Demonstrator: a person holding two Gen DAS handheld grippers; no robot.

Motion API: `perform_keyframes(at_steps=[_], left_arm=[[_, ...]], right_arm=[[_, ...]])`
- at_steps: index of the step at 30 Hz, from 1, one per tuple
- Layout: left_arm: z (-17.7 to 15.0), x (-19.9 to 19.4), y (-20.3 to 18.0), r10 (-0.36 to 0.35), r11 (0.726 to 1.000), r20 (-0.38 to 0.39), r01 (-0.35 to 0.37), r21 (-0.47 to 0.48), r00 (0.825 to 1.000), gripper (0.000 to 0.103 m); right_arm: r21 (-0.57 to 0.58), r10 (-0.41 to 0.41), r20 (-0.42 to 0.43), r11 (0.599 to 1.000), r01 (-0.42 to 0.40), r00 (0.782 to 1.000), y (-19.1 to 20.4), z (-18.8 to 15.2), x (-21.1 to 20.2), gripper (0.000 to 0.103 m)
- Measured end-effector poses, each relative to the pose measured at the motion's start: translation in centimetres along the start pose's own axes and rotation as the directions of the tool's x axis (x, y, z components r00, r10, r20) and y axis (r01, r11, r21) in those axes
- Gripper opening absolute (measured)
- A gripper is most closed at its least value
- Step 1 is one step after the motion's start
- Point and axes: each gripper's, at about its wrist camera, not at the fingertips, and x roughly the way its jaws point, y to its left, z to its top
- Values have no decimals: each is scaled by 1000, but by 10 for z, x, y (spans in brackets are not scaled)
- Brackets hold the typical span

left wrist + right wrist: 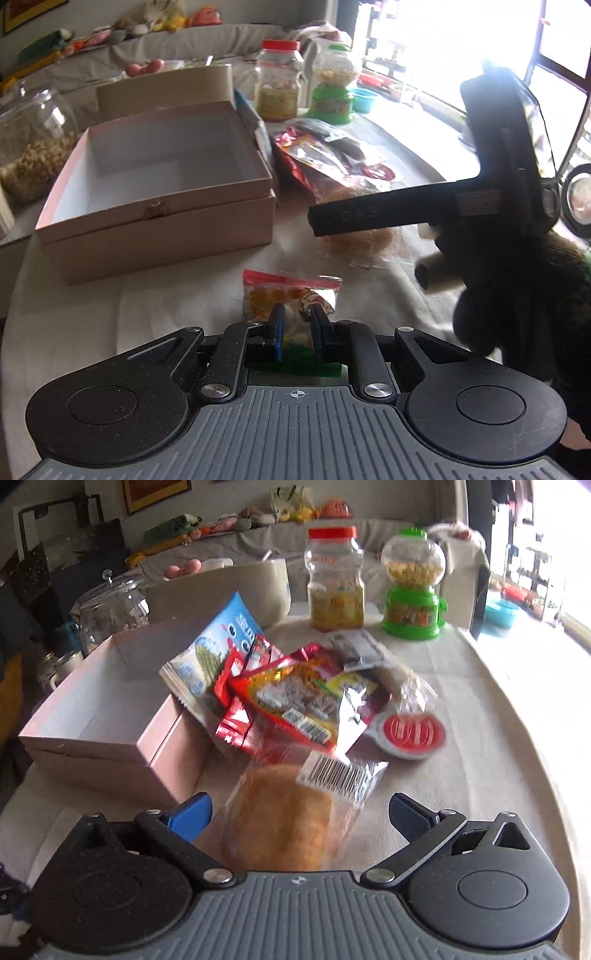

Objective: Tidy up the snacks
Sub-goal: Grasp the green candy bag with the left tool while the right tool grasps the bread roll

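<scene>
We see one open pink cardboard box with nothing visible inside, near the cloth-covered table's left edge, and beside it one heap of foil snack packets. Toward the far edge stand one red-lidded clear plastic jar and one green candy dispenser, each holding yellow pieces. Our left gripper pinches one small red-edged snack bag near the near edge; our right gripper gapes wide around one clear-wrapped golden bun.

right hand-held gripper: jaws wide | wrapped bun between | box left
</scene>
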Motion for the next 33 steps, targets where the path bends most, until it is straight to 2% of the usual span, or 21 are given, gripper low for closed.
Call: perform_keyframes(at_steps=[6, 9, 11, 14, 17, 20, 22, 25, 26, 28, 30, 31, 33], left_arm=[[3, 0, 2, 56, 998, 9, -55, -4, 998, 21], [5, -2, 1, -25, 1000, 20, 25, -18, 1000, 22], [5, -3, -10, -45, 998, 20, 44, 55, 999, 22], [2, 7, -31, -12, 983, -26, 17, 182, 1000, 24], [1, 14, -45, 2, 970, -39, 8, 245, 999, 24], [0, 19, -53, -46, 965, -77, 65, 254, 996, 24], [-4, 28, -58, -108, 960, -150, 142, 242, 983, 25], [-6, 27, -66, -124, 952, -144, 158, 260, 982, 27], [-3, 29, -64, -154, 953, -162, 190, 235, 975, 30], [4, 34, -60, -250, 948, -200, 281, 149, 947, 61], [7, 39, -60, -314, 933, -225, 343, 108, 923, 78], [8, 41, -63, -320, 929, -232, 352, 112, 919, 83], [6, 40, -70, -305, 927, -239, 344, 146, 922, 83]], right_arm=[[59, -85, -8, 995, 85, 996, -37, -23, -17, 100], [117, -92, -4, 989, 92, 996, -61, -43, -33, 100], [126, -115, 13, 986, 113, 993, -67, -53, -45, 100], [141, -120, 32, 983, 114, 992, -74, -64, -53, 100], [165, -113, 46, 981, 105, 992, -78, -64, -53, 101], [168, -111, 50, 981, 101, 993, -78, -64, -50, 102], [175, -104, 55, 980, 93, 993, -80, -65, -51, 102], [191, -91, 66, 979, 77, 994, -84, -67, -53, 103], [194, -89, 68, 978, 74, 994, -84, -67, -53, 103], [196, -87, 70, 978, 71, 994, -84, -67, -52, 103], [196, -85, 72, 978, 69, 994, -84, -67, -52, 103], [197, -84, 73, 978, 69, 994, -84, -67, -52, 103], [198, -84, 74, 978, 68, 994, -84, -67, -52, 103]])
